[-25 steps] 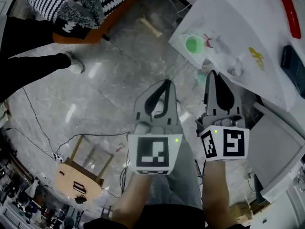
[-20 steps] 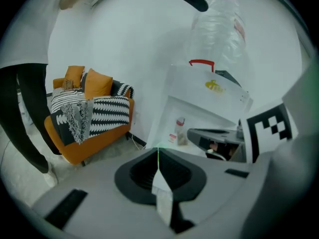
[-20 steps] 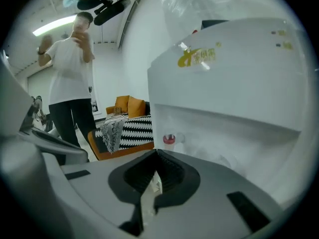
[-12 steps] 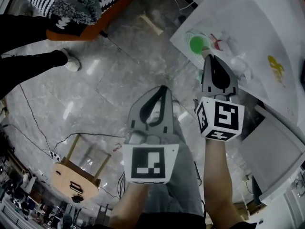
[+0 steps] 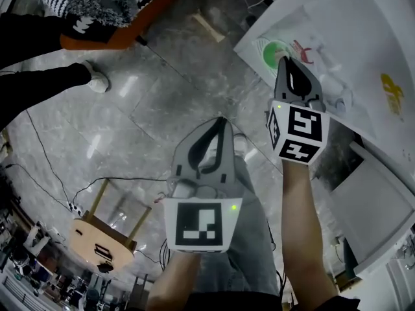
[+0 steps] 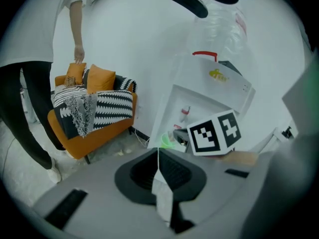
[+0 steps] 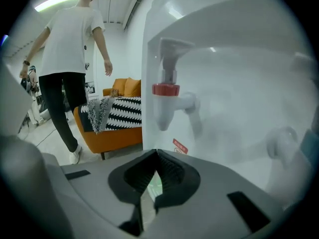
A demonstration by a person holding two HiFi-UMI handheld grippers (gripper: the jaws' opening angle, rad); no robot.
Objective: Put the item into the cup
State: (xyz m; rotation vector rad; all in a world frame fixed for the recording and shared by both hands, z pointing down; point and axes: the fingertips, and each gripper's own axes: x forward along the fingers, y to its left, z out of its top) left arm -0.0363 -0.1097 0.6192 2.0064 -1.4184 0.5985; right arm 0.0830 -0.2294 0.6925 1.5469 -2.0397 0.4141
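A green cup (image 5: 274, 52) stands in the bay of a white water dispenser (image 5: 350, 37), below its red tap (image 5: 302, 49). My right gripper (image 5: 289, 66) is shut and empty, its tips right beside the cup. In the right gripper view the red tap (image 7: 166, 89) hangs just above my shut jaws, and a sliver of the green cup (image 7: 154, 183) shows behind them. My left gripper (image 5: 220, 123) hangs shut and empty over the floor, lower and to the left. From the left gripper view the green cup (image 6: 167, 141) sits beyond the jaw tips. I see no loose item.
An orange sofa (image 6: 94, 128) with a striped blanket (image 6: 107, 106) stands by the wall. A person (image 7: 70, 59) in a white shirt stands near it. A wooden stool (image 5: 107, 235) and cables (image 5: 45, 167) lie on the marble floor at the left.
My right gripper has moved forward and up to the dispenser bay, reaching the green cup. The left gripper has barely shifted.
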